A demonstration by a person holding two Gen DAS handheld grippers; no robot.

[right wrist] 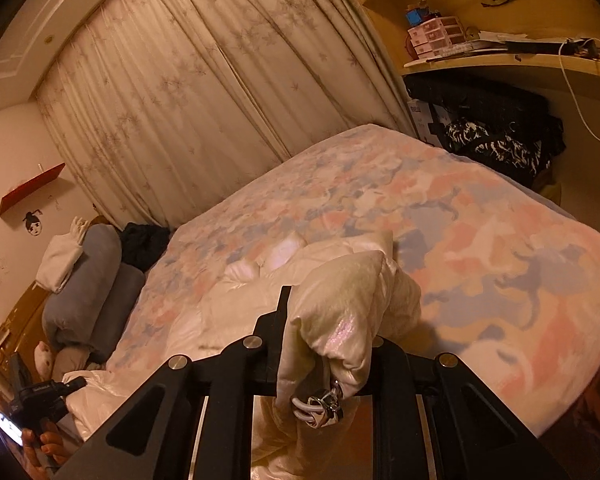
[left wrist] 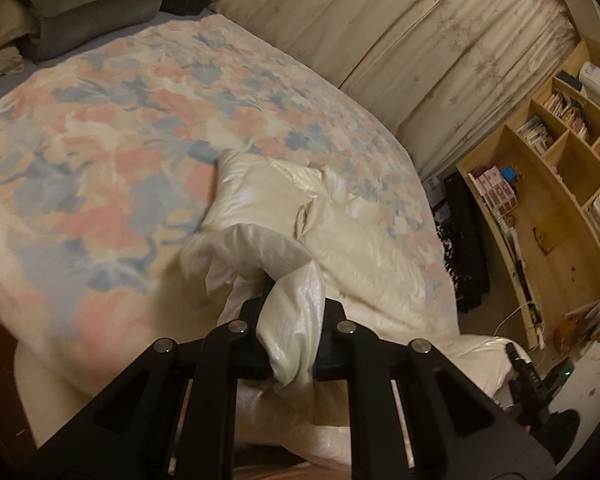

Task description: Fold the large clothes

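Over the bed (left wrist: 100,152) | left hand-held gripper (left wrist: 288,304) clamps jacket (left wrist: 360,240) | right hand-held gripper (right wrist: 328,320) clamps jacket too

Jacket (left wrist: 340,248): the cloth you have pinched in your left claw (left wrist: 290,312) is smooth, glossy and pearly, puffed like quilting.
Left claw: matt black plastic, with bright metal pins.
Right claw (right wrist: 324,344): the same matt black; the jacket fold in it shines faintly pink.
Toggle (right wrist: 320,406): shiny metal, just below your right claw.
Bedspread (left wrist: 112,152): soft matt cloth beyond both claws.
Curtain (right wrist: 204,92): matt pleated cloth, far behind.
Shelves (left wrist: 560,184): pale smooth wood, right of your left claw.
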